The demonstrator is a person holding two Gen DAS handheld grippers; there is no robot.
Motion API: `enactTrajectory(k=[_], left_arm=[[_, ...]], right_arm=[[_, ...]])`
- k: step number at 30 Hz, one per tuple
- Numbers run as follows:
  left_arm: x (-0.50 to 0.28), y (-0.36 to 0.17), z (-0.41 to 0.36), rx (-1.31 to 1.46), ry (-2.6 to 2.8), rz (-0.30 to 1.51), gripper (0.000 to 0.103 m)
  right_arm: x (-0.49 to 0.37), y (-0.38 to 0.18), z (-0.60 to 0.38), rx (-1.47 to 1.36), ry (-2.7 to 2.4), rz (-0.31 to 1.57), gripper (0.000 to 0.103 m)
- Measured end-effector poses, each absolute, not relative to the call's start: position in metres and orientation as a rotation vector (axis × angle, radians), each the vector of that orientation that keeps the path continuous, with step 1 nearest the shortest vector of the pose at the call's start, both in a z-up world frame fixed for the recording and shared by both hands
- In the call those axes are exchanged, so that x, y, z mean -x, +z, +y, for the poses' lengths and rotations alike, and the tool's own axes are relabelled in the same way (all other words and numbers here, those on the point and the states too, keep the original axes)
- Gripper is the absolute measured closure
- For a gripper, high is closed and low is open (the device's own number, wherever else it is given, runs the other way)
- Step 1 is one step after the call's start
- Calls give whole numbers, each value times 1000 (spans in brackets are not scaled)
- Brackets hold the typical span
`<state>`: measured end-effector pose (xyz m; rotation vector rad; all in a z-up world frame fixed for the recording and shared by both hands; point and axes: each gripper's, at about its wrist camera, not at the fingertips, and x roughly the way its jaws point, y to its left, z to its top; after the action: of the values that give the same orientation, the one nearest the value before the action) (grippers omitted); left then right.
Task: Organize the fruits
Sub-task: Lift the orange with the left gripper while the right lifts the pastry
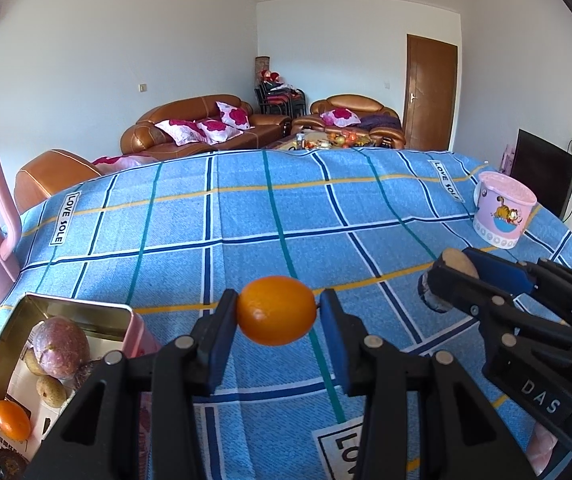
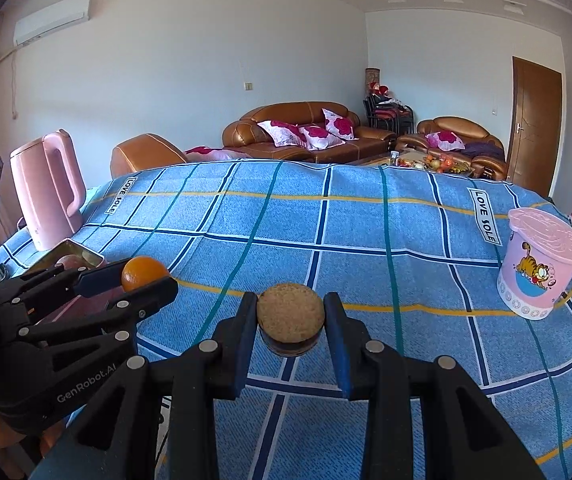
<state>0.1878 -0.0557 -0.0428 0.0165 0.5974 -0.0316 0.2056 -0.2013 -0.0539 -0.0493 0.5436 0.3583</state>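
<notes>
left gripper (image 1: pixel 278 312) jaws pinching small orange oval fruit (image 1: pixel 276 310), mid-frame, clear above blue checked tablecloth (image 1: pixel 246 216). right gripper (image 2: pixel 290 320) jaws clamped on round brown rough-skinned fruit (image 2: pixel 289 314). open metal tin (image 1: pixel 122 322), lower left, already holding fruit. advised: carry low over tin, release only above bare floor.
</notes>
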Motion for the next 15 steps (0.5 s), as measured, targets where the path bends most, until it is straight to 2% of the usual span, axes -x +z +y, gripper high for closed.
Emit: enactTrajectory(k=[15], left_arm=[[-176, -37, -57, -27, -13, 537, 59]], right_arm=[[-197, -50, -204, 48, 356, 492, 68]])
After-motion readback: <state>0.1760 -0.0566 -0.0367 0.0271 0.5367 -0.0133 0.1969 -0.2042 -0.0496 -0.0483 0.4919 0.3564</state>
